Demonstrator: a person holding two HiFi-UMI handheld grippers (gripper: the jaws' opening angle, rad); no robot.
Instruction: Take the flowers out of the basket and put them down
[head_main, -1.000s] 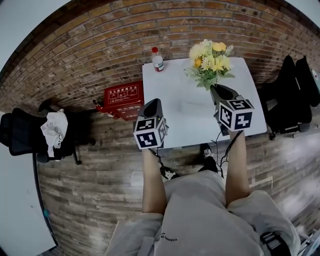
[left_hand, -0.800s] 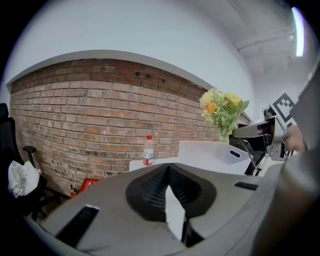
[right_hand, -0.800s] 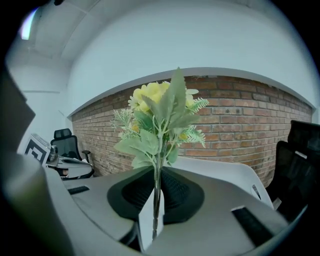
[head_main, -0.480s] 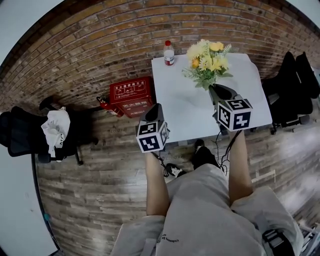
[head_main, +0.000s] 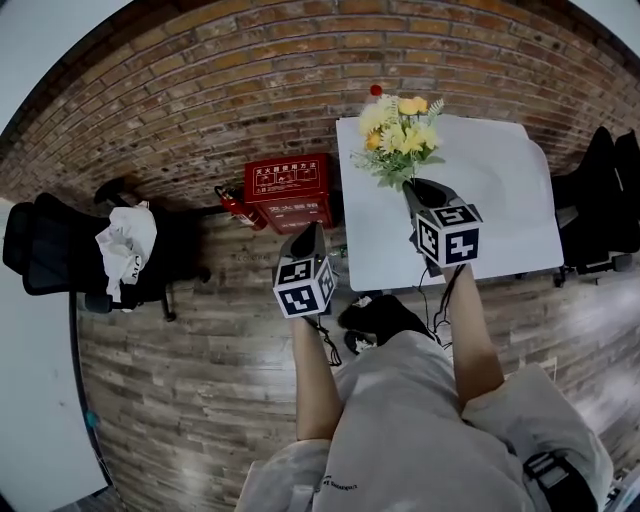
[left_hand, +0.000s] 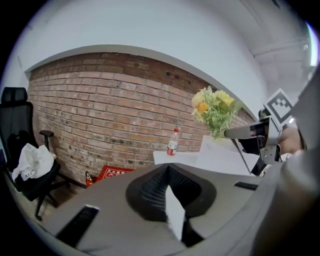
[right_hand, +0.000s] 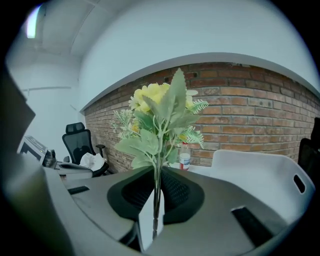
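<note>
Closest in, the person's grey shorts (head_main: 420, 430) and both bare forearms reach forward over the wooden floor (head_main: 190, 370). The left hand-held gripper (head_main: 309, 232) hovers over the floor short of the table. In the left gripper view its jaws are pressed together with nothing between them (left_hand: 175, 216). Over on the right, the right hand-held gripper (head_main: 416, 189) sits above the near left part of the white table (head_main: 500, 215). Its jaws are pinching the thin green stems of the flowers (right_hand: 159, 112), down near the stem ends. That bunch, yellow and cream blooms with green leaves, stands up along the jaws, lifted clear of the table (head_main: 398, 135). From the left gripper view the flowers (left_hand: 215, 111) show up high beside the right gripper.

Further out, a red box (head_main: 288, 192) rests on the floor beside the table's left edge. Off left, a black chair (head_main: 55, 255) carries a white cloth (head_main: 128, 250). At the table's far edge stands a bottle (left_hand: 173, 142) with a red cap, and behind it rises the brick wall (head_main: 230, 90).
</note>
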